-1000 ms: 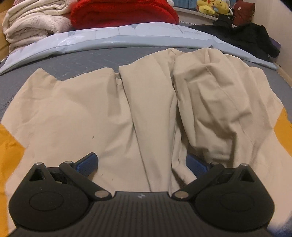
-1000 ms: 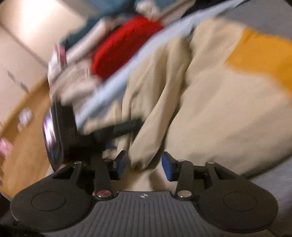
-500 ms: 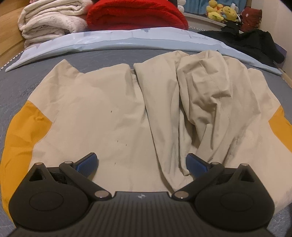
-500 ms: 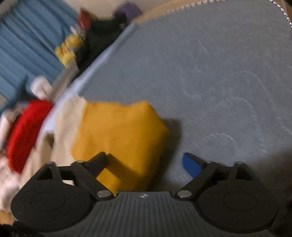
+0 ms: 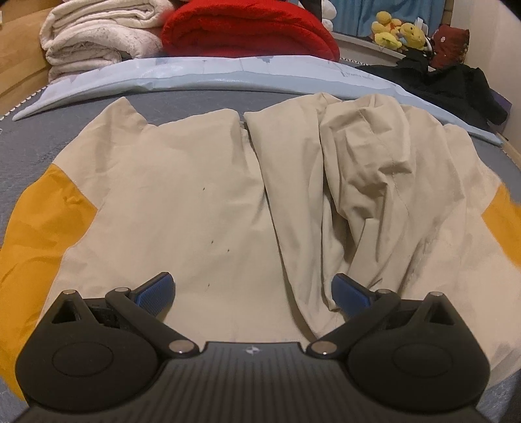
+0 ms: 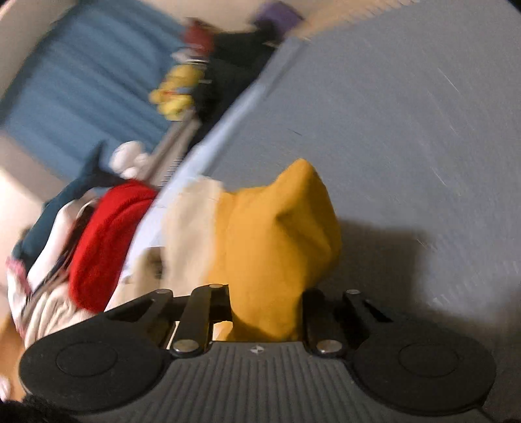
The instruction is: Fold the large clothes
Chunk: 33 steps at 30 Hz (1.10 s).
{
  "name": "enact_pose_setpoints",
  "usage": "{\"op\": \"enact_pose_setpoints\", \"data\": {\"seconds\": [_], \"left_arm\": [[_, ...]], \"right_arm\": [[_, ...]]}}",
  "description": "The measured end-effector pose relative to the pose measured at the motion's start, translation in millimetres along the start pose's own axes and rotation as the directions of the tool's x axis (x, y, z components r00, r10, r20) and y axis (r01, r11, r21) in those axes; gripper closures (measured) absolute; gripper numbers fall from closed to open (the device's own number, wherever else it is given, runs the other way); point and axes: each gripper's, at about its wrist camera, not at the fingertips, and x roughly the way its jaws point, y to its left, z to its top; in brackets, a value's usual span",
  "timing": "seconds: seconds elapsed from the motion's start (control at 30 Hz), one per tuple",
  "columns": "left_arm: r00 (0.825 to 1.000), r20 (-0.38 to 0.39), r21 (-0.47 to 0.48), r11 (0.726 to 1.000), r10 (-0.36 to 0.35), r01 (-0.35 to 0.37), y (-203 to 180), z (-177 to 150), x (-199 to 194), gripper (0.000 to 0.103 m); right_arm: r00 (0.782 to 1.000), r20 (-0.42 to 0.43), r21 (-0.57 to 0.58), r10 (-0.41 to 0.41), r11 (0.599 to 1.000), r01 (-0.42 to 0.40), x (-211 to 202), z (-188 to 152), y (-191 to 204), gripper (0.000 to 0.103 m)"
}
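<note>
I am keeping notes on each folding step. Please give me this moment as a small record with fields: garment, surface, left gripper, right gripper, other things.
garment: beige jacket with yellow sleeve ends, spread flat
surface: grey mattress
left gripper: open above the jacket, holding nothing
right gripper: just closed, shut on the yellow sleeve end
other things: red blanket, white blankets, black clothes, yellow plush toys

The left gripper (image 5: 252,291) holds its fingers wide apart, nothing pinched. The right gripper (image 6: 267,309) has just closed its fingers on yellow cloth (image 6: 276,234).
</note>
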Motion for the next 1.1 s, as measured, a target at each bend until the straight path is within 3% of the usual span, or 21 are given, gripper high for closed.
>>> {"op": "enact_pose_setpoints", "data": {"seconds": [0.07,0.17,0.27,0.37,0.43,0.57,0.63,0.7,0.83,0.87,0.93,1.1], "left_arm": [[1.000,0.001,-0.008,1.000,-0.002,0.002,1,-2,0,0.000],[1.000,0.001,-0.027,1.000,-0.011,0.011,5,-4,0,0.000],[0.999,-0.009,-0.053,0.998,-0.034,0.033,13,-5,1,0.000],[0.996,-0.051,-0.114,0.991,-0.076,0.069,37,0,-10,0.002],[0.986,-0.056,-0.213,0.967,-0.156,0.141,65,2,-28,0.002],[0.980,-0.013,-0.349,0.920,-0.196,0.179,131,0,-61,0.002],[0.987,-0.008,-0.386,0.911,-0.164,0.148,156,-1,-66,0.002],[0.997,-0.026,-0.417,0.907,-0.074,0.057,179,-2,-69,0.002],[1.000,-0.020,-0.504,0.864,0.003,-0.012,222,0,-76,0.002],[0.999,-0.020,-0.499,0.866,0.036,-0.041,227,3,-78,0.002],[0.996,0.000,-0.479,0.875,0.084,-0.074,233,7,-85,0.002],[0.987,0.107,-0.439,0.897,0.116,-0.058,233,19,-109,0.002]], "right_arm": [[0.998,0.033,-0.176,0.062,0.983,-0.055,-10,6,47,0.087],[0.978,0.016,-0.417,0.207,0.891,-0.182,-18,-1,122,0.087],[0.933,-0.090,-0.607,0.347,0.724,-0.328,-21,-32,191,0.087],[0.886,-0.221,-0.721,0.406,0.544,-0.429,-22,-73,231,0.087],[0.859,-0.301,-0.756,0.414,0.445,-0.480,-23,-101,247,0.087],[0.808,-0.406,-0.775,0.426,0.307,-0.552,-25,-142,267,0.087],[0.784,-0.452,-0.790,0.425,0.218,-0.573,-30,-166,270,0.087],[0.759,-0.514,-0.793,0.400,0.115,-0.598,-44,-197,270,0.087],[0.714,-0.633,-0.765,0.299,-0.099,-0.636,-63,-257,265,0.087],[0.710,-0.648,-0.757,0.275,-0.132,-0.640,-64,-268,261,0.087],[0.711,-0.666,-0.745,0.226,-0.146,-0.651,-62,-282,259,0.087],[0.721,-0.667,-0.745,0.186,-0.178,-0.643,-65,-304,258,0.086]]}}
